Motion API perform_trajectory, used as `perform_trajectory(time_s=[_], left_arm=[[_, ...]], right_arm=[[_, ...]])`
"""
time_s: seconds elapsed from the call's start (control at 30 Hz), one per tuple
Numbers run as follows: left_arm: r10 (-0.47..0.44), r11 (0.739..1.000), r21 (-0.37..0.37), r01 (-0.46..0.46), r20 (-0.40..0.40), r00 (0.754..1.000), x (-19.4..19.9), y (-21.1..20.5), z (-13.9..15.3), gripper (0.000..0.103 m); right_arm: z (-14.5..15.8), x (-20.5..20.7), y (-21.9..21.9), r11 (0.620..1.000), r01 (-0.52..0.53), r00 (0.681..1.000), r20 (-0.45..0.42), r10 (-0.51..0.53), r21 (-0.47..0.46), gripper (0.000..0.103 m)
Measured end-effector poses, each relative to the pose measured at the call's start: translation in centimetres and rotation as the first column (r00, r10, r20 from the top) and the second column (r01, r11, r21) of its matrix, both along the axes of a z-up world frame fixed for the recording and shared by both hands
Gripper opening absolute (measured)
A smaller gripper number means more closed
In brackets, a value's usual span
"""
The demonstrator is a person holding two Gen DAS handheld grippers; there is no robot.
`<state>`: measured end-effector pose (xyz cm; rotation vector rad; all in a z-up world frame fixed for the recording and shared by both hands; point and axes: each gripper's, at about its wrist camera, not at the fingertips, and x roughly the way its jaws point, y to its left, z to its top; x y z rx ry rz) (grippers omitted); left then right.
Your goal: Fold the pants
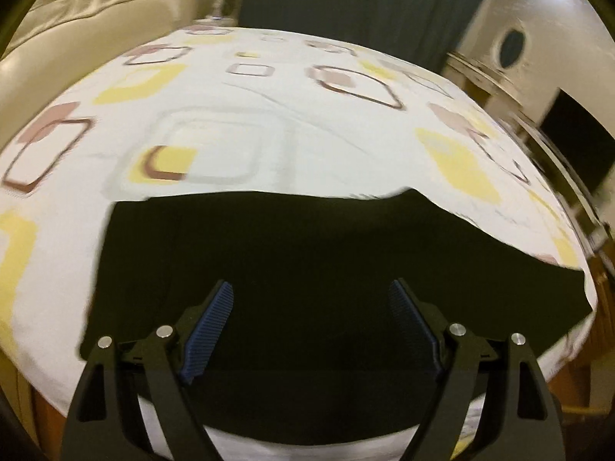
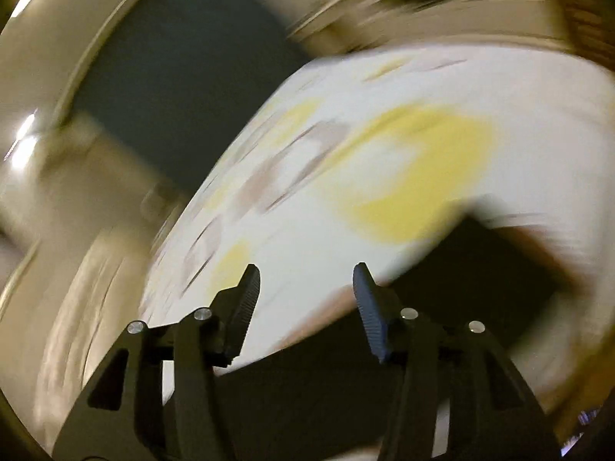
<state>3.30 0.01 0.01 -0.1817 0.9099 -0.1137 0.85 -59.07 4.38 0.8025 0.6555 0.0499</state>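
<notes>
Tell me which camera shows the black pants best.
The left wrist view. There the black pants lie flat on the patterned sheet, with their far edge and both sides sharp. The right wrist view is motion-blurred and catches only a dark, smeared part of them.

We saw the left hand-held gripper (image 1: 310,296) as matte black plastic, with two linkage bars on each side and triangular cut-outs in the outer ones. Round silver pins capped the joints. Its fingers (image 1: 209,326) wore ribbed blue pads. The right hand-held gripper (image 2: 306,280) was built the same: black bars, silver pins, ribbed blue-grey pads.
</notes>
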Motion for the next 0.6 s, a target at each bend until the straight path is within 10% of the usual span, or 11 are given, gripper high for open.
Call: perform_trajectory(time_s=[0.07,0.27,0.5,0.6], left_arm=[[-0.035,0.999,0.013,0.036,-0.015,0.999,0.5,-1.1,-0.8,0.082],[-0.07,0.997,0.011,0.071,-0.1,0.993,1.8,-1.8,-3.7,0.082],[-0.069,0.997,0.032,0.072,-0.097,0.993,1.8,-2.0,-4.1,0.083],[-0.065,0.997,0.035,0.069,-0.108,0.992,2.0,-2.1,-4.3,0.084]], right_arm=[[-0.5,5.2,5.3,0.974,-0.227,0.974,-0.01,0.227,0.031,0.056],[-6.2,19.4,25.6,0.712,-0.701,0.7,-0.156,0.697,0.039,0.056],[-9.9,24.0,38.2,0.47,-0.88,0.44,-0.251,0.862,0.071,0.056],[-11.0,23.9,40.2,0.42,-0.906,0.385,-0.304,0.871,0.056,0.044]])
